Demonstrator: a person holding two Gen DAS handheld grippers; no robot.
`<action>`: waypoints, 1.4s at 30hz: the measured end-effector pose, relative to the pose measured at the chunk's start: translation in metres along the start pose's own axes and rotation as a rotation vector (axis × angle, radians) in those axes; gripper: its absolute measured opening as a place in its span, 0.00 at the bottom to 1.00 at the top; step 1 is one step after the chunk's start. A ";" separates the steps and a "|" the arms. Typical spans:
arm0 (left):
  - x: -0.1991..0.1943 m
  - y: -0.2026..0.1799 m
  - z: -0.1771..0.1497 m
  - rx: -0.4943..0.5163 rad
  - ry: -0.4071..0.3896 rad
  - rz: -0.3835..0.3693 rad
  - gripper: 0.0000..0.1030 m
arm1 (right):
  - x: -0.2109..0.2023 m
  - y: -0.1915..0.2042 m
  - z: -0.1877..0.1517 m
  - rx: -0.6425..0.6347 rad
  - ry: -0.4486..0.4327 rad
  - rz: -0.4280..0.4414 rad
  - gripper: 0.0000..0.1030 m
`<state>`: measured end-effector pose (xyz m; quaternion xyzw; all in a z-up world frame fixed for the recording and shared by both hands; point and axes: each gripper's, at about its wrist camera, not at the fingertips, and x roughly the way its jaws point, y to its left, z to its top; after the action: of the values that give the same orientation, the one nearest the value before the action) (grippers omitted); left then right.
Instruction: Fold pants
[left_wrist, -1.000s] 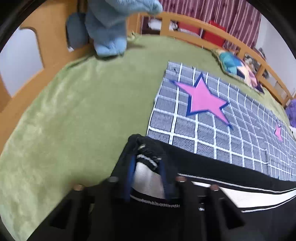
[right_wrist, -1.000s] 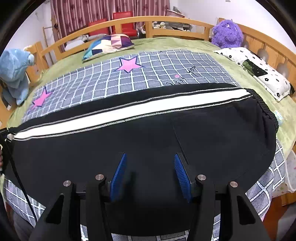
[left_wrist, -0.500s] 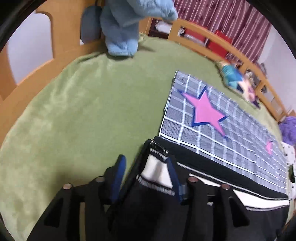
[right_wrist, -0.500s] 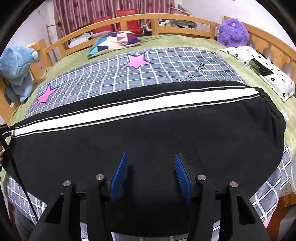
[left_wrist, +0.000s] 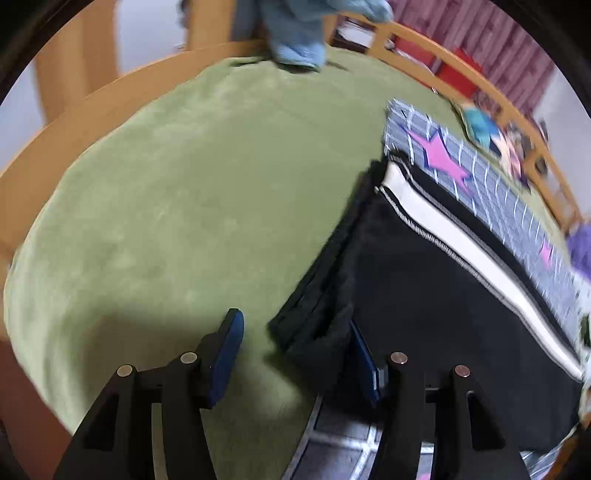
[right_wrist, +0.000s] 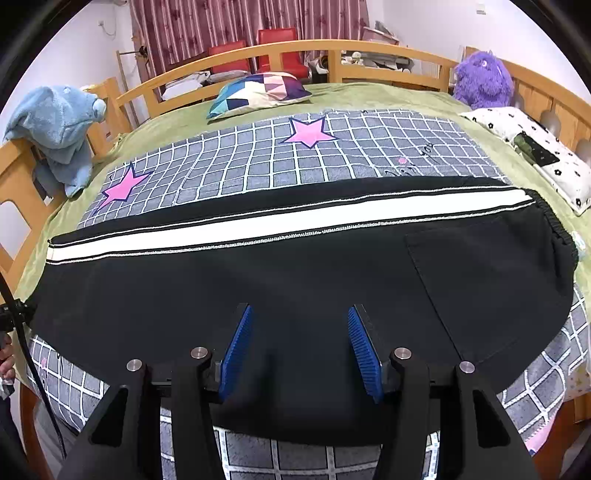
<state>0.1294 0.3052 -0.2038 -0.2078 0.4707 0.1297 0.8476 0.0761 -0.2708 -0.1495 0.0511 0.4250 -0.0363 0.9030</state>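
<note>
Black pants (right_wrist: 295, 280) with a white side stripe (right_wrist: 280, 225) lie flat and lengthwise across a grey grid blanket with pink stars (right_wrist: 258, 158), directly ahead of the right gripper (right_wrist: 300, 350). Their elastic waistband (right_wrist: 561, 236) lies far to that gripper's right; the cuff end (left_wrist: 314, 325) lies far to its left. The near edge of the pants is hidden under the gripper's body. The right gripper's blue pads stand apart above the fabric, gripping nothing. The left gripper (left_wrist: 295, 354) is opening; the cuff's corner lies between its pads, against the right pad (left_wrist: 364, 362), which it partly covers, and clear of the left one. This view is motion-blurred. Beyond lie a green bedspread (left_wrist: 166, 206), a blue plush (right_wrist: 59, 129), a patchwork pillow (right_wrist: 258, 92) and a purple plush (right_wrist: 482, 79). A hand (right_wrist: 5, 356) shows, cropped, at far left.
</note>
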 end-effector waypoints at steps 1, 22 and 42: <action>-0.007 0.001 -0.003 0.004 -0.008 0.002 0.53 | -0.003 0.000 -0.001 -0.002 -0.002 0.003 0.52; -0.003 0.007 -0.024 -0.194 -0.136 -0.239 0.19 | -0.019 -0.004 -0.014 0.058 0.002 0.076 0.52; -0.153 -0.343 -0.111 0.618 -0.372 -0.359 0.15 | -0.054 -0.090 -0.017 0.082 -0.078 0.057 0.52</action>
<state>0.1092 -0.0531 -0.0462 0.0051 0.2823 -0.1326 0.9501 0.0186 -0.3569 -0.1240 0.0989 0.3858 -0.0298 0.9168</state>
